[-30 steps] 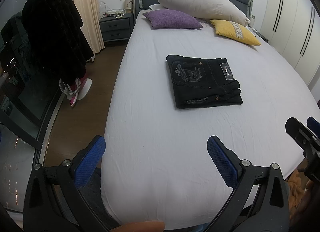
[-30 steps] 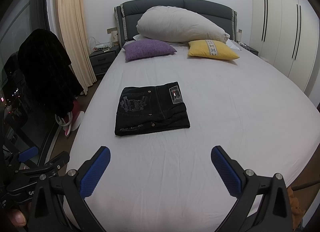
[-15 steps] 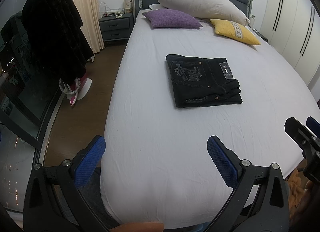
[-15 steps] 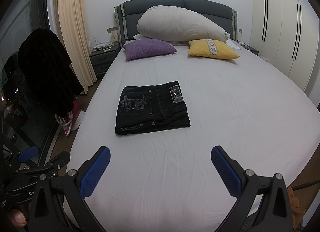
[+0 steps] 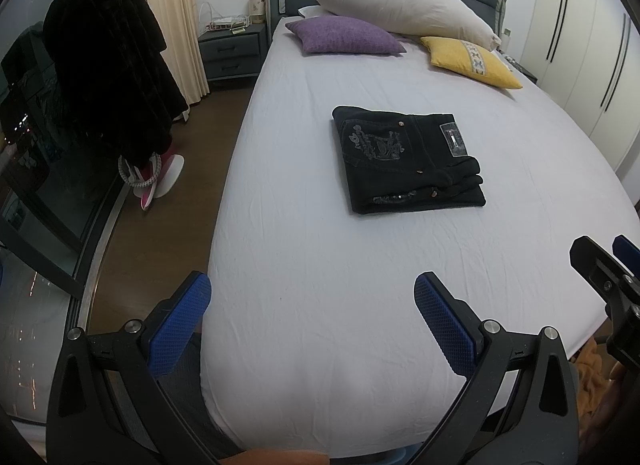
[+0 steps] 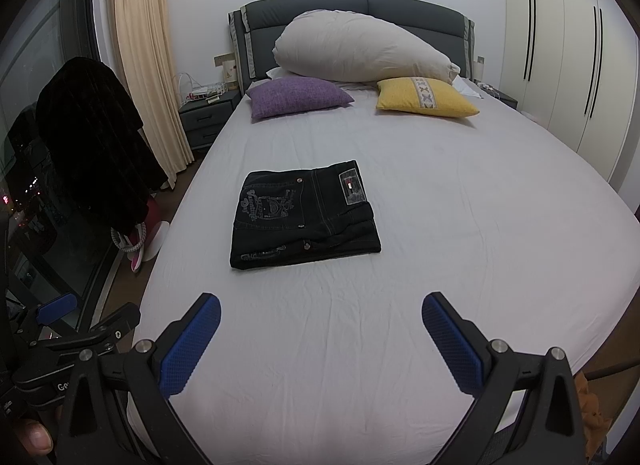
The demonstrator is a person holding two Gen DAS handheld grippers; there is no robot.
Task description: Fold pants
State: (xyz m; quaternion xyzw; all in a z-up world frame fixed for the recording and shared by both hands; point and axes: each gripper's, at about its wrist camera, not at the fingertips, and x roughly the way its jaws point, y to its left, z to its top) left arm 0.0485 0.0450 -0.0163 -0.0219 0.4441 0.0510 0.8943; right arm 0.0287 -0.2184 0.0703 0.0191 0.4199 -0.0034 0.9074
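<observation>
**A:** Start on the left. Where is the left gripper (image 5: 312,305) against the pants (image 5: 404,159)?

**B:** It hangs over the near end of the bed (image 5: 320,249), its jaws wide apart with nothing between them. The pants lie well ahead of it, toward the headboard and a little to the right of its centre line.

**A:** And how do the pants lie?

**B:** They lie flat on the sheet as a compact dark rectangle of several layers. The embroidered back pocket and the waistband patch face up. The long side runs across the bed, left to right. The stacked edges show along the near side and at the right end.

**A:** Now the right gripper (image 6: 320,323)?

**B:** It is also spread open and empty, over the foot of the bed. From its camera the pants (image 6: 304,215) sit ahead and just left of centre. So the bundle lies between the two grippers' lines of sight, well apart from both.

**A:** Which one is nearer?

**B:** I cannot tell; they look about level with each other. The left view catches the right gripper's tip at its right edge, so the two are close together.

**A:** What does that mean for the next move?

**B:** My reading is that the folding is essentially finished. Any further touch, say squaring the near edge, would need a reach straight forward from either side. The right gripper would come at the thicker right end.
</observation>
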